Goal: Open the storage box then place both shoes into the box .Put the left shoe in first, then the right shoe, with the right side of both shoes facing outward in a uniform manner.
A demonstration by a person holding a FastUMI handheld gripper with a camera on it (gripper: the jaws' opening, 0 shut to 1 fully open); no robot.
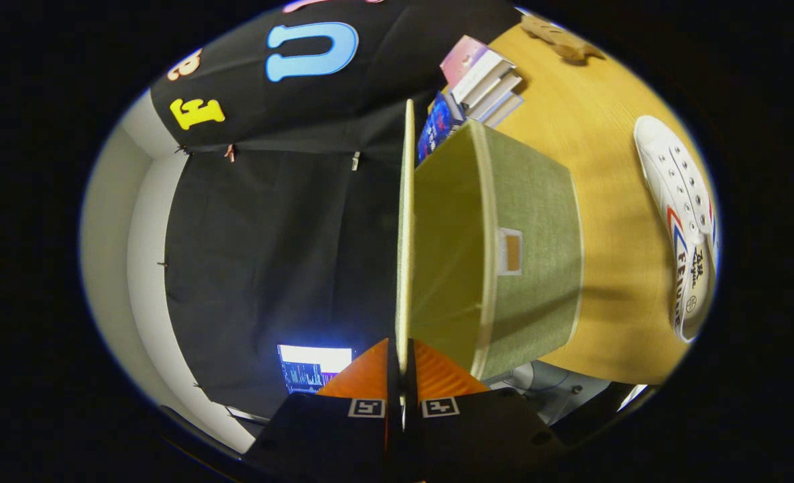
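Centre of frame: storage box [531, 248] on the worktop [605, 168], lid [407, 221] swung open, edge-on just left of the box mouth. Bottom centre: tongs [402, 376] pinching the lid's near edge. Upper centre-right, beyond the box: stack of books [481, 84]. Far right: shoe [682, 215] lying on the worktop, well apart from the box. Lower left: screen [314, 367].
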